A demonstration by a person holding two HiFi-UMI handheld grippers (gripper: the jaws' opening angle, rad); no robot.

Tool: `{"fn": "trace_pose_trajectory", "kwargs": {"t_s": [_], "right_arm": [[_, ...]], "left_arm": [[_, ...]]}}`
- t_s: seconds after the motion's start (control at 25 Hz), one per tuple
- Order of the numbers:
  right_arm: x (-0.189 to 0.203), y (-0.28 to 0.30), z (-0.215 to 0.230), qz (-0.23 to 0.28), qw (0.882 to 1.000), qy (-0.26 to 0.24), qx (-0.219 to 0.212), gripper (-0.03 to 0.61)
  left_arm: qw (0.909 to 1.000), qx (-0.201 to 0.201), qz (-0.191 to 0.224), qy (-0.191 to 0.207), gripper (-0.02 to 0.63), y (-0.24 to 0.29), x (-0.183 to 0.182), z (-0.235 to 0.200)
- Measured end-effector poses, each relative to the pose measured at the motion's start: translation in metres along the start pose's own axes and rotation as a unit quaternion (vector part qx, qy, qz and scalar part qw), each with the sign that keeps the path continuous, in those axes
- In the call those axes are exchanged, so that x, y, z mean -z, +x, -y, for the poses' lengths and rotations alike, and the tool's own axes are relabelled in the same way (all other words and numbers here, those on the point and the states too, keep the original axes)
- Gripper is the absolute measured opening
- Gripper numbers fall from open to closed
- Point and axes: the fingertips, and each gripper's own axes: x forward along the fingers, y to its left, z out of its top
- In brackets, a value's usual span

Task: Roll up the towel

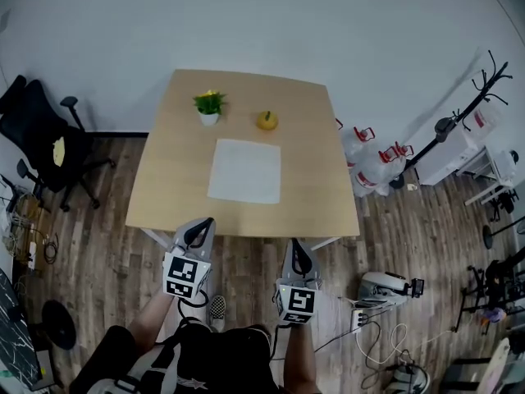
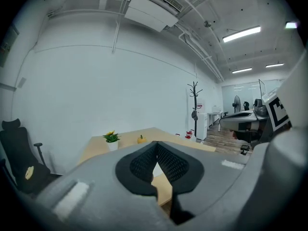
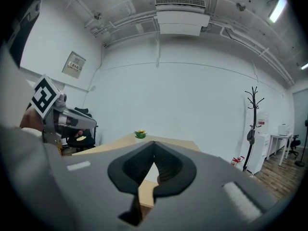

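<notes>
Head view, steeply down onto a square wooden table (image 1: 164, 195) on plank flooring.

Towel (image 1: 244, 171): white, flat, fully unrolled, at mid-table and square to the edges, with bare wood on all sides. Probably laid this way so that a roll can start from the near hem. No rolling yet begun.

Left gripper (image 1: 201, 230) and right gripper (image 1: 297, 253): side by side just short of the table's near edge, well apart from the towel, each roughly in line with one near corner. Likely placed so for a two-point pinch on the hem. Jaws of both pressed together on nothing, as confirmed in the left and right gripper views. Opening needed before any grasp.

Plant (image 1: 210, 105) and yellow fruit (image 1: 267, 121): at the far side, beyond the towel's far edge, not touching it. Possible obstacles late in a roll pushed away from the person.
</notes>
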Motion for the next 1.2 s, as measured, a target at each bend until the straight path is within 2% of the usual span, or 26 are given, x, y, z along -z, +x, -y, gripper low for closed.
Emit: {"fn": "trace_pose_trajectory", "kwargs": {"t_s": [0.36, 0.8, 1.2], "right_arm": [[0.015, 0.044, 0.002, -0.017, 1.0, 0.004, -0.001, 0.005], [0.05, 0.127, 0.024, -0.05, 0.998, 0.014, -0.038, 0.006], [0.105, 0.195, 0.036, -0.104, 0.991, 0.032, -0.075, 0.005]], "left_arm": [[0.9999, 0.008, -0.009, -0.005, 0.009, 0.04, 0.011, -0.019], [0.9985, -0.015, -0.044, -0.029, 0.008, 0.109, 0.03, -0.045], [0.9926, -0.032, -0.106, -0.05, 0.009, 0.172, 0.081, -0.063]]}}
